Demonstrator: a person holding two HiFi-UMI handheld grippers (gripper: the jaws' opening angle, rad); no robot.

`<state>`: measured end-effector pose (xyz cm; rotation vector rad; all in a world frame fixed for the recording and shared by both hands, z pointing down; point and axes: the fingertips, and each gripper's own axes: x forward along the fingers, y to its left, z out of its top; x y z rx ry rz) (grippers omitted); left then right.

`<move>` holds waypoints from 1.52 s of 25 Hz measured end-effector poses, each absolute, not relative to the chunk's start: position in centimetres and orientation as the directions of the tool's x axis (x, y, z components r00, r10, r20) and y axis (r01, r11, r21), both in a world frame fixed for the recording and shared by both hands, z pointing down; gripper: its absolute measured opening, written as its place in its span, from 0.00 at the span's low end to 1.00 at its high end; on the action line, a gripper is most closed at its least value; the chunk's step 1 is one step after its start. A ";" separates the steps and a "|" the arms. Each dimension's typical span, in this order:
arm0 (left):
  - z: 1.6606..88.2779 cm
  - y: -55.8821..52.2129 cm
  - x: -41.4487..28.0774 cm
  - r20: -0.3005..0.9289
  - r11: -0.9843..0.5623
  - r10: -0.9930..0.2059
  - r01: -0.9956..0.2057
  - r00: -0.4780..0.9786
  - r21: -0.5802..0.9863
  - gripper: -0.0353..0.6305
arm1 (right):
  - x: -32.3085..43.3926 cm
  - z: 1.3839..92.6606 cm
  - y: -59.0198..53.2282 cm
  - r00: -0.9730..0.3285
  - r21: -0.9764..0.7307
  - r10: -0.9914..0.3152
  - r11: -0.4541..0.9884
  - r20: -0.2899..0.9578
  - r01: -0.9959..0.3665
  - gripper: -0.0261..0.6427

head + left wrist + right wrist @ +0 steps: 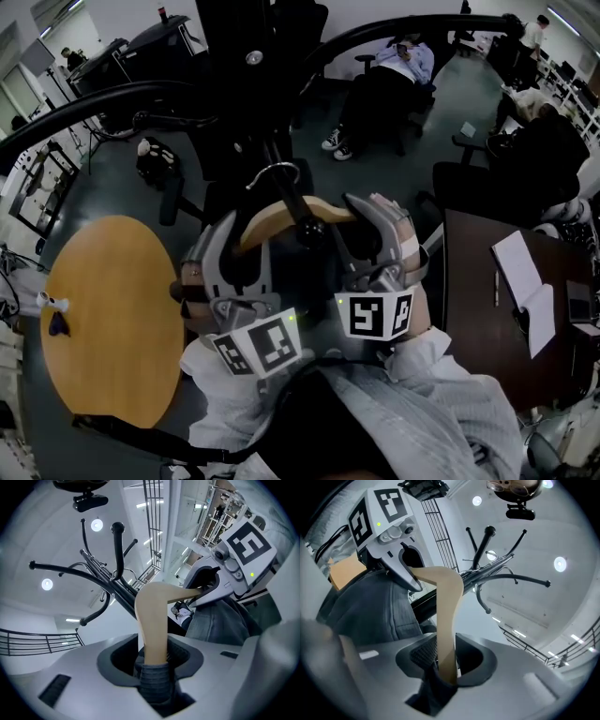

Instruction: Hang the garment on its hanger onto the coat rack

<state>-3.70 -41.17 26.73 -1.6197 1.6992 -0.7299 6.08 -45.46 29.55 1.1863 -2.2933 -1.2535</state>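
A wooden hanger [281, 217] with a metal hook [275, 172] carries a grey garment [215, 620], held up close to the black coat rack [281, 112]. My left gripper [246, 246] is shut on the hanger's left arm, and my right gripper [361, 225] is shut on its right arm. In the left gripper view the hanger arm [152, 620] rises between the jaws of my left gripper [152, 660], toward the rack's curved pegs [117, 581]. The right gripper view has the other arm [446, 611] in my right gripper [447, 663], the garment [375, 606] at left and the pegs [487, 573] beyond. Whether the hook rests on a peg is hidden.
A round wooden table [112, 319] stands at lower left with a small object [56, 314] on it. A dark desk [487, 281] with papers is at right. Office chairs and a seated person [394, 70] lie beyond the rack.
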 end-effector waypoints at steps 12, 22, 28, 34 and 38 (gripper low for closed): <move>25.5 -36.2 -2.4 -0.118 0.021 -0.987 -0.631 0.112 -0.776 0.38 | 6.5 28.7 -39.5 -0.732 0.759 -0.668 0.405 -0.137 -0.511 0.28; 23.3 -32.7 0.5 -0.238 -0.052 -0.941 -0.795 0.242 -0.604 0.38 | 7.3 28.0 -35.4 -0.751 0.580 -0.627 0.539 -0.208 -0.611 0.30; 24.9 -34.1 4.6 -0.261 -0.242 -0.898 -0.894 0.353 -0.376 0.38 | 11.1 29.5 -36.6 -0.680 0.200 -0.697 0.650 -0.228 -0.733 0.30; 28.2 -36.1 9.2 -0.175 -0.425 -0.874 -0.888 0.454 -0.177 0.16 | 14.1 31.6 -38.0 -0.614 0.035 -0.766 0.620 -0.191 -0.784 0.15; 30.9 -37.2 12.2 -0.111 -0.487 -0.859 -0.865 0.499 -0.123 0.08 | 16.1 33.5 -38.5 -0.567 0.031 -0.811 0.569 -0.145 -0.822 0.05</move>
